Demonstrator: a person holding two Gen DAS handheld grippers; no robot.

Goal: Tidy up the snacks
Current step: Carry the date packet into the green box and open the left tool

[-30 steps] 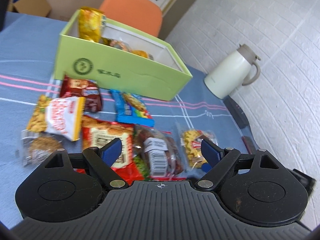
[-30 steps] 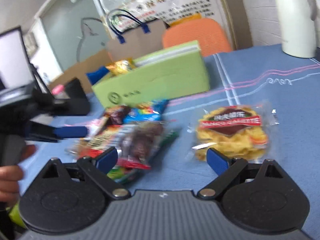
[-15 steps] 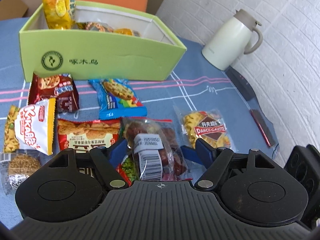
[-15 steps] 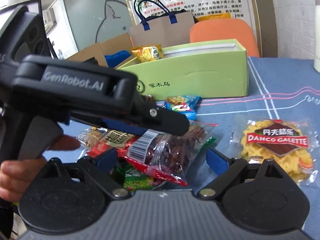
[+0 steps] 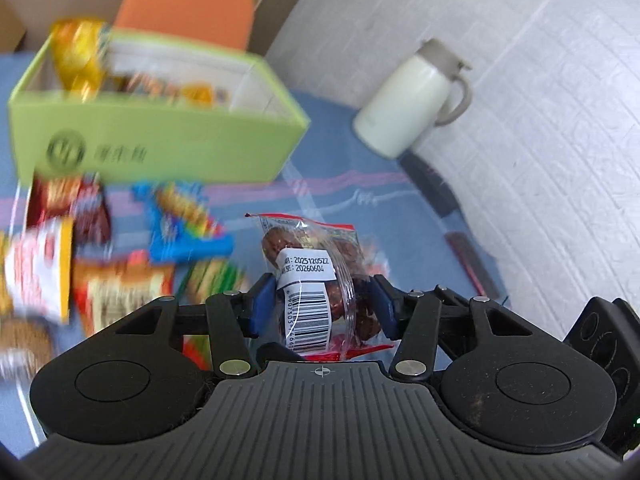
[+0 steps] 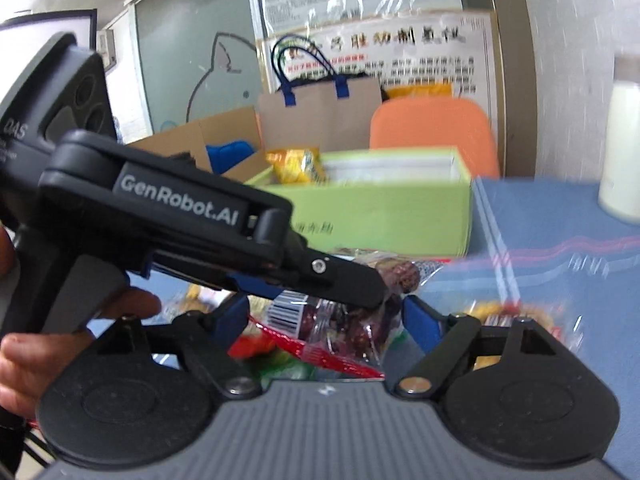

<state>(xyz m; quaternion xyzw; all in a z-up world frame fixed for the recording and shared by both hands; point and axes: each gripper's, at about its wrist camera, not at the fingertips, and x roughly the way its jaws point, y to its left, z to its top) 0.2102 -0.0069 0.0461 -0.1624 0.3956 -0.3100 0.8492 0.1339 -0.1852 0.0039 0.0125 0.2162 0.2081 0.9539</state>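
Left tongs (image 5: 319, 307) around one date packet (image 5: 316, 280)

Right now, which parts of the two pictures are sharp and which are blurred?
Left wrist view: the bag of dates held in the left hand-held gripper is sharp, its barcode readable; the green box and loose snack packets smear with motion blur. Right wrist view: the left tool's body is crisp, the table and white jug are blurred.

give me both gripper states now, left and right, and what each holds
Left gripper: shut on the bag of dates.
Right gripper: open, holding nothing.
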